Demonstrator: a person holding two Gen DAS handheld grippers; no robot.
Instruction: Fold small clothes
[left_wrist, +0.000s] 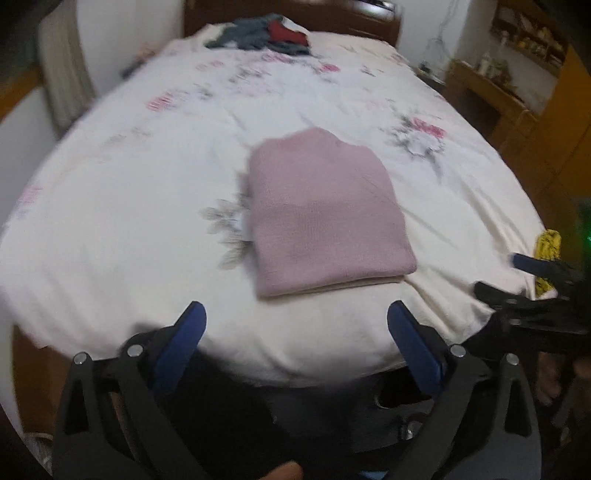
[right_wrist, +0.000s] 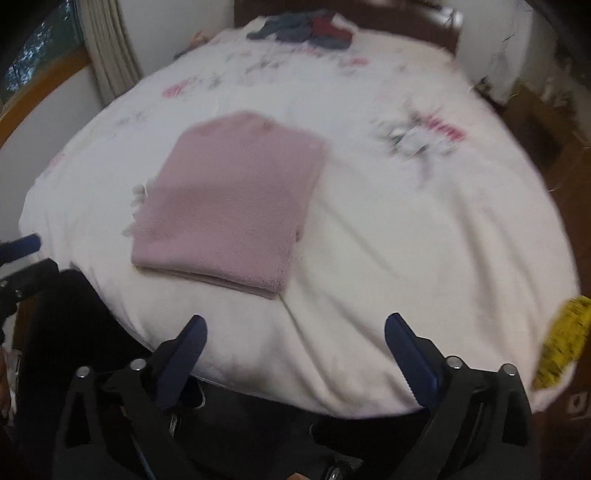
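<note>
The pink garment (left_wrist: 325, 214) lies folded into a neat rectangle on the bed (left_wrist: 129, 206), near its front edge and roughly centred between the two tools. The left tool (left_wrist: 297, 325) hangs just short of the bed edge with its blue fingers spread wide and nothing between them; the right tool (right_wrist: 295, 332) is likewise released and empty, hovering off the near edge. By the look of it this fold is finished, so the step in hand is the gap between items: the next move probably calls for reaching to the far end of the bed, where a heap of dark clothes (left_wrist: 262, 35) waits by the headboard, or setting the pink piece aside first. The left view shows the right tool coming in from its right edge, and a wooden shelf (left_wrist: 491, 85) beyond the bed; the right view instead shows a curtain (right_wrist: 110, 48) and window at the left, and more of a yellow item (right_wrist: 561, 343) lying at the bed's right edge, only a sliver of which the left view catches. Both frames are blurred.
</note>
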